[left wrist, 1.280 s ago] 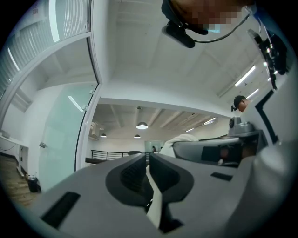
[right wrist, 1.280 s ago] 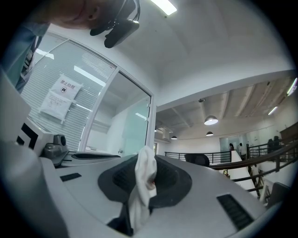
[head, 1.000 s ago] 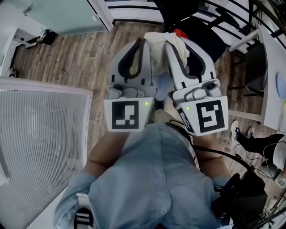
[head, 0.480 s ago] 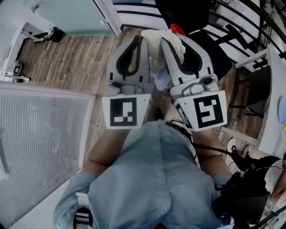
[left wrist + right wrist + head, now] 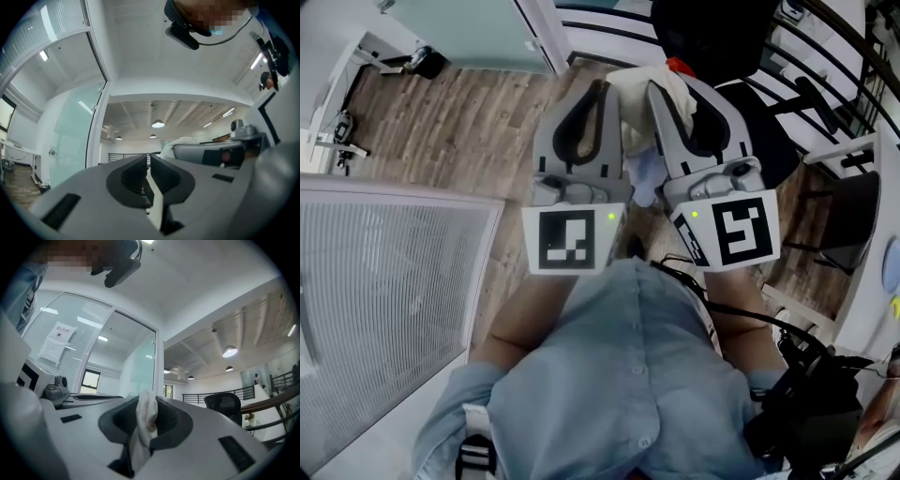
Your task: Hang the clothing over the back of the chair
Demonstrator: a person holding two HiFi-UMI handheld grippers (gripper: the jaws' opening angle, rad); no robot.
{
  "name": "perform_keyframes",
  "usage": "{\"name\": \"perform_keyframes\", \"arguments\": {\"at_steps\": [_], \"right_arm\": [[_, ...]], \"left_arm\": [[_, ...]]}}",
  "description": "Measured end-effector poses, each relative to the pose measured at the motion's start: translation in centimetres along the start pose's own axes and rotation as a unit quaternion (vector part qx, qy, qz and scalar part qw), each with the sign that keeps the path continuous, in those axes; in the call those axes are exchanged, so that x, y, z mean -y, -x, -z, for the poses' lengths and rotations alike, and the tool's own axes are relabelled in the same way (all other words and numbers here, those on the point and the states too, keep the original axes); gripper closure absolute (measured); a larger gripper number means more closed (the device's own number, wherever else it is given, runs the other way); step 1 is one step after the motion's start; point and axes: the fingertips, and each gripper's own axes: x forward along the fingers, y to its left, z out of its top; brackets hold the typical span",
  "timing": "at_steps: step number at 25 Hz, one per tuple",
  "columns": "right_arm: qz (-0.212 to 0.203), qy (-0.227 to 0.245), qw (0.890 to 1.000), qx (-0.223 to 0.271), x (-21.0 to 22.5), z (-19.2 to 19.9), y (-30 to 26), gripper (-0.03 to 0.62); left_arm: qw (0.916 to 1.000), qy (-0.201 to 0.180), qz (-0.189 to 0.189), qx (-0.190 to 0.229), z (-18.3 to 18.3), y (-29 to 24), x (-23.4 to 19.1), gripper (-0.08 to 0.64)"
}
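Both pairs of jaws are clenched. In the right gripper view, the right gripper (image 5: 147, 401) pinches a thick fold of the cream clothing (image 5: 142, 430), which bulges up between the dark pads and trails down out of the gap. In the left gripper view, the left gripper (image 5: 149, 161) has its pads almost together, with only a thin pale strip between them, which looks like an edge of the same clothing (image 5: 156, 206).

From the head view, the left gripper (image 5: 602, 87) and right gripper (image 5: 654, 86) are side by side, pointing away from the person. The clothing (image 5: 639, 92) is bunched between their tips, and a paler part hangs down in the gap between the two bodies. Each gripper's marker cube (image 5: 574, 240) sits close to the person's light blue shirt (image 5: 619, 375).

Just beyond the tips stands the black chair (image 5: 712, 33); its seat is partly under the right gripper, and the clothing is not on its back. The right gripper view shows the chair (image 5: 225, 405) to the right of the jaws, in front of a dark railing (image 5: 255, 391). A wooden floor (image 5: 450, 122) lies under the left gripper.
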Motion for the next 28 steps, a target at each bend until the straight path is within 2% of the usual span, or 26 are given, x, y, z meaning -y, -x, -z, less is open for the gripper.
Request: {"name": "perform_keyframes", "arguments": {"at_steps": [11, 20, 28], "right_arm": [[0.029, 0.01, 1.0, 0.004, 1.5, 2.8, -10.0, 0.525], [0.07, 0.03, 0.997, 0.022, 3.2, 2.4, -18.3, 0.525], [0.093, 0.045, 0.995, 0.017, 4.1, 2.8, -23.1, 0.525]], "left_arm": [[0.999, 0.01, 0.044, -0.006, 3.3, -8.1, -7.1, 0.535], [0.9957, 0.015, 0.089, 0.019, 3.0, -13.9, -12.3, 0.535], [0.9927, 0.029, 0.113, 0.028, 3.7, -17.5, -15.6, 0.535]]}}
